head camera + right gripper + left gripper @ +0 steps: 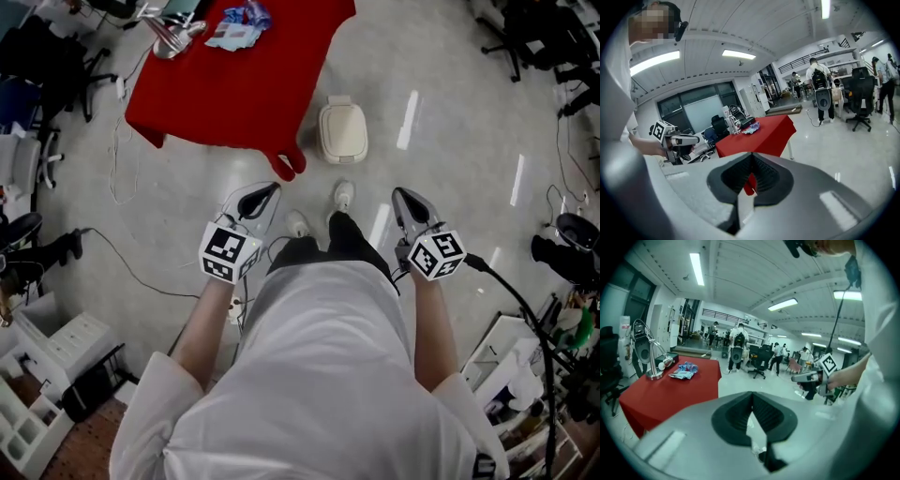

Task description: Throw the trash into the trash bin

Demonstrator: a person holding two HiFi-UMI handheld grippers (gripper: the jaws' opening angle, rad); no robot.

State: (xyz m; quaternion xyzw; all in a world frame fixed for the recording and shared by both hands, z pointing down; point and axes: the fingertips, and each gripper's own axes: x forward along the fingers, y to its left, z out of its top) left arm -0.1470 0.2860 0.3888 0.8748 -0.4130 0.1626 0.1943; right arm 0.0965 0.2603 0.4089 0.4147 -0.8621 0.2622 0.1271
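Person stands on a pale glossy floor [441, 141], facing a table under a red cloth [234, 94], a gripper in each hand, both held low in front of the body at about hip level. Left gripper [267, 192]: jaws closed tip to tip, nothing between them; only floor shows through the gap behind the tips. Right gripper [403, 195]: the same, tips together and nothing in its hold; the red cloth shows through the gap. Both point forward and somewhat down, well apart from each other, one on either side of the person's white shoes [344, 194]. The trash [239, 23], a small heap of blue and white wrappers, lies on the far part of the table, close to a shiny metal desk lamp [172, 37]. Neither gripper is near it. The trash bin [342, 131], cream-coloured with its lid down, stands on the floor just beside the table's near corner, between the table and the person's feet. Office chairs and several other people stand further back in the room.
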